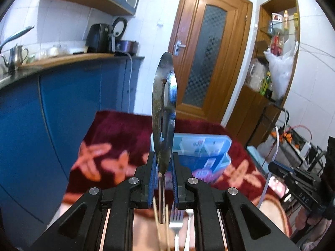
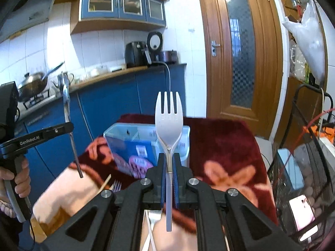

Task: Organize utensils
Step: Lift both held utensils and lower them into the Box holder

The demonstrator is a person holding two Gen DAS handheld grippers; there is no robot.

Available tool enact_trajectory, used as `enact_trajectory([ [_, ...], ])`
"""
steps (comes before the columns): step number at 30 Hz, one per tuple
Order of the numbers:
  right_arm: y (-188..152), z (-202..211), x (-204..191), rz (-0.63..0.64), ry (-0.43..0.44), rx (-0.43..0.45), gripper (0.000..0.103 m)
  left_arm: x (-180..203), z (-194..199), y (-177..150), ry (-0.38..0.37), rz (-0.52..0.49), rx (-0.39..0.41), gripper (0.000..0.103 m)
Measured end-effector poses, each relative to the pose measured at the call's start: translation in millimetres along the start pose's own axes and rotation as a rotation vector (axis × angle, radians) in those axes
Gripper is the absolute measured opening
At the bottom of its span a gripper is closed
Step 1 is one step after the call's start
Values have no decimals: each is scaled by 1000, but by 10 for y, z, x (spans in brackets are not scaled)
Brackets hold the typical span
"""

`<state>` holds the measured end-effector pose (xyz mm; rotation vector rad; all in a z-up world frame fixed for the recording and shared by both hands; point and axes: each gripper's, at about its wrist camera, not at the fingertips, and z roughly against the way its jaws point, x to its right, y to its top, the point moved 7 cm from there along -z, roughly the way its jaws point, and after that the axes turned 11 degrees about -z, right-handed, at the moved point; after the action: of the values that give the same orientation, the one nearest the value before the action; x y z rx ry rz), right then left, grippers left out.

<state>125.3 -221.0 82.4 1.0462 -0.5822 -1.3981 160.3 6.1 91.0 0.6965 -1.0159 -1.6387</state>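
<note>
My left gripper (image 1: 164, 159) is shut on a metal knife with a slotted blade (image 1: 164, 104), which stands upright, tip up. In the right wrist view that left gripper (image 2: 69, 128) is at the left, held by a hand, with the knife (image 2: 66, 102) in it. My right gripper (image 2: 169, 159) is shut on a white plastic fork (image 2: 169, 121), tines up. A light blue organizer box (image 2: 134, 142) with compartments sits on the cloth ahead of both grippers (image 1: 201, 148). Below the grippers lie a metal fork (image 1: 177, 219) and wooden chopsticks (image 1: 156, 211).
The table wears a dark red floral cloth (image 2: 219, 146). A black wire basket (image 2: 303, 167) with a phone (image 2: 301, 215) stands at its right. Blue kitchen cabinets (image 2: 104, 104) run along the left, and a wooden door (image 2: 240, 52) is behind.
</note>
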Motion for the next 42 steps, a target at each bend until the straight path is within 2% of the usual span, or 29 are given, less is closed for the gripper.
enact_trajectory([
  [11,433,-323,40,-16,19,58,8,-64,-191,721,32,3,107,14],
  [18,605,-571,62,-25,35,92,8,-95,-449,872,69,-10,145,14],
  [28,529,-988,44,8,58,78,8,-143,-1052,538,54,30,104,14],
  [34,465,-1100,13,30,72,75,8,-130,-1177,357,47,35,77,14],
  [42,323,-1203,-42,68,42,44,8,-65,-1213,197,37,13,45,14],
])
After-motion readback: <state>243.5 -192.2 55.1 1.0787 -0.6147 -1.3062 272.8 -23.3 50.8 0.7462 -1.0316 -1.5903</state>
